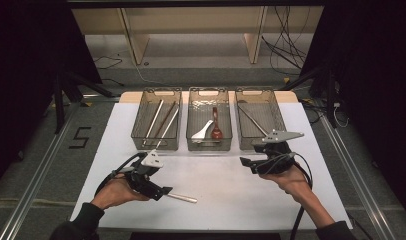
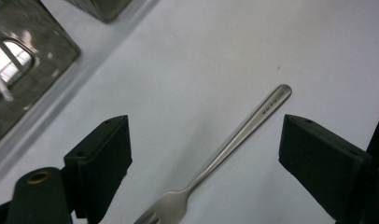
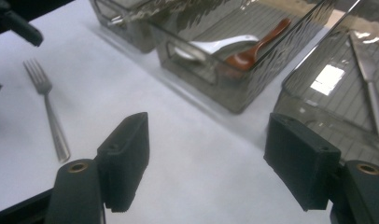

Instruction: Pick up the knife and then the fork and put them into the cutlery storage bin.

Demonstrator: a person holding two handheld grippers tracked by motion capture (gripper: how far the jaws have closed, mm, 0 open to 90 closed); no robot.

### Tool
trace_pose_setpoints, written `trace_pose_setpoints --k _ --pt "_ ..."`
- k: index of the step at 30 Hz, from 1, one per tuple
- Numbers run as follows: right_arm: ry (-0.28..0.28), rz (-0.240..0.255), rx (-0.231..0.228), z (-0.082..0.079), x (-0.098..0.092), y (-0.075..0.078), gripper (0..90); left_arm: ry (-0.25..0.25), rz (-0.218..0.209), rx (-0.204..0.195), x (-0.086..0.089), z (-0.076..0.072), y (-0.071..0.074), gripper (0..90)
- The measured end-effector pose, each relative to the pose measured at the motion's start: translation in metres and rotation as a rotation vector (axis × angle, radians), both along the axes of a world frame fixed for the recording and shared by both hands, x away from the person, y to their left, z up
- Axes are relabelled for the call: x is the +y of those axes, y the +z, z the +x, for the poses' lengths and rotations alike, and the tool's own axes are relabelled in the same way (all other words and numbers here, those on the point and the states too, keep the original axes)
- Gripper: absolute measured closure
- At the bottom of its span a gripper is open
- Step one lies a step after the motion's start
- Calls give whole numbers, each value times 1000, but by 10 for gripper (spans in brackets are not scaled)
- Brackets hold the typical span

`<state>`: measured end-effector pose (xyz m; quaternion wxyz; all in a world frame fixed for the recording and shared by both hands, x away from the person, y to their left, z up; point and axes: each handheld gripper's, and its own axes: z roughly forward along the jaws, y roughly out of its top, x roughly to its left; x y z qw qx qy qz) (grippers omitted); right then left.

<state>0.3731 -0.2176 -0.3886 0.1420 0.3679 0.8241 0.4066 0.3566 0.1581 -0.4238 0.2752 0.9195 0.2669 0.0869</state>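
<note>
High view shows the left hand-held gripper [image 1: 163, 191] low in the lower left of the frame, over the tines end of a fork [image 1: 183, 198] that lies flat on the white table [image 1: 216, 190]. Left gripper view has its jaws wide apart with the fork [image 2: 225, 154] between them, the pads clear of the metal, handle running toward the upper right. The right hand-held gripper [image 1: 246, 162] sits at centre right, just in front of the right bin [image 1: 258, 120]; its jaws stand wide with nothing between them. Right gripper view places the fork [image 3: 50, 109] at the left edge, and the middle bin [image 3: 234, 51] with a white spoon [image 3: 215, 45] and a brown spoon [image 3: 255, 46] at the top.
</note>
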Motion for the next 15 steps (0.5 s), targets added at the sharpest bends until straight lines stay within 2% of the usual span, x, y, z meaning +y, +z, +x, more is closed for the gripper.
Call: trace_pose_setpoints --k 5,8,12,15 --pt "15 -6 14 -12 1 -6 307 -38 128 44 -7 4 -12 192" --pt "31 -7 20 -17 2 -7 306 -38 153 59 -6 7 -18 215" --pt "40 -12 27 -23 3 -10 306 -67 177 69 -6 7 -20 312" --pt "46 -12 31 -25 4 -11 306 -89 197 55 -7 7 -21 366"
